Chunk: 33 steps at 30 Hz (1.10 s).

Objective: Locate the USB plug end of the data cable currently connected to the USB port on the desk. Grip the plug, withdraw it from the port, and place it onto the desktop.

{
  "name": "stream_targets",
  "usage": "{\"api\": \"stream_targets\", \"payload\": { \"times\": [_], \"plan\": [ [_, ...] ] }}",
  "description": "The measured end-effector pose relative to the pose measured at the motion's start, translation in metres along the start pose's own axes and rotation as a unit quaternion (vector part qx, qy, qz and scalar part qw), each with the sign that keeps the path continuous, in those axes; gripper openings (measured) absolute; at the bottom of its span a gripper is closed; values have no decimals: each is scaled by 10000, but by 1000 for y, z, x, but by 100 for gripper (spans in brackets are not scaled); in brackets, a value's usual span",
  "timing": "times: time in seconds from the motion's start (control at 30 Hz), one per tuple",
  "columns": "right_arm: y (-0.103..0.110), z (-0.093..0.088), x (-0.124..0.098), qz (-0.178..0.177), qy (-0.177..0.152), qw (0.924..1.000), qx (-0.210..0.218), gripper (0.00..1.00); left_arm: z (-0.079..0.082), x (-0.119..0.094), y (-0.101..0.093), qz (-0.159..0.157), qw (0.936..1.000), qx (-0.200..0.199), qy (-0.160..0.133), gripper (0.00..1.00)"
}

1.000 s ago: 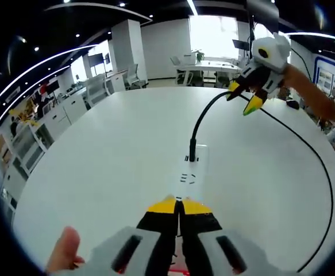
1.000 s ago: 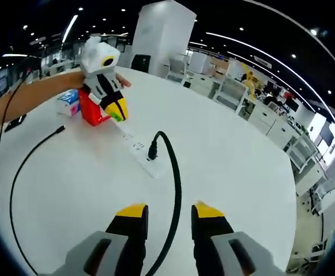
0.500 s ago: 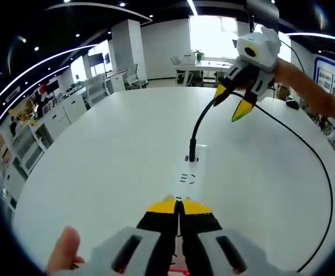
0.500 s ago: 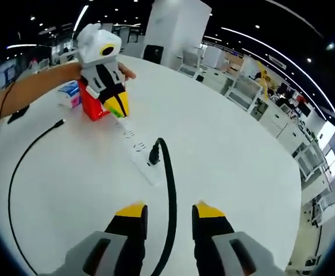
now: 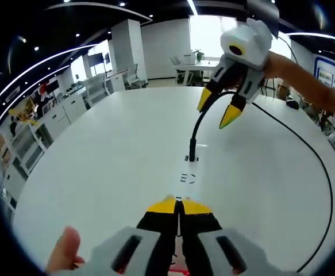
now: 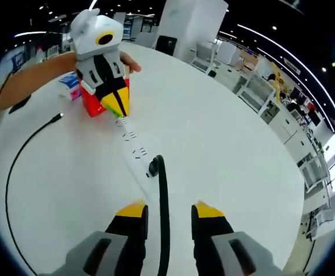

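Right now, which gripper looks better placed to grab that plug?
The right gripper, probably. It is open with the cable running between its jaws, pointing at the plug. The left gripper is shut, resting at the strip's far end.

You get bright, even light from the ceiling strips (image 5: 192,7) and blown-out far windows (image 5: 212,34), a white desk (image 5: 115,155) nearly glaring with only faint shadows, strong fisheye bending at the edges, and sharp focus throughout.
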State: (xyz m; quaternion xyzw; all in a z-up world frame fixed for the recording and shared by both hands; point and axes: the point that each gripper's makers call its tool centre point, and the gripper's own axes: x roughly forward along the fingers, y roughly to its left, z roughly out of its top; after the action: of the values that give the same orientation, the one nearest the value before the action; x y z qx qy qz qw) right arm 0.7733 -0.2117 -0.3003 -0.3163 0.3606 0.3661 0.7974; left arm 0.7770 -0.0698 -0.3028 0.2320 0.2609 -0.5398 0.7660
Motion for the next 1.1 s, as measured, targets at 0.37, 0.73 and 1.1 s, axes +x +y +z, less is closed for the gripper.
{"api": "stream_targets", "payload": {
  "times": [0.37, 0.73, 1.1],
  "plan": [
    [5, 11, 18, 282, 253, 9989, -286, 32, 0, -1, 1, -3, 10000, 5, -13, 2],
    [7, 24, 27, 431, 385, 9968, -544, 31, 0, 0, 1, -1, 10000, 7, -10, 2],
    [12, 31, 39, 638, 568, 9926, -858, 29, 1, 0, 1, -1, 10000, 7, -10, 2]
  ]
}}
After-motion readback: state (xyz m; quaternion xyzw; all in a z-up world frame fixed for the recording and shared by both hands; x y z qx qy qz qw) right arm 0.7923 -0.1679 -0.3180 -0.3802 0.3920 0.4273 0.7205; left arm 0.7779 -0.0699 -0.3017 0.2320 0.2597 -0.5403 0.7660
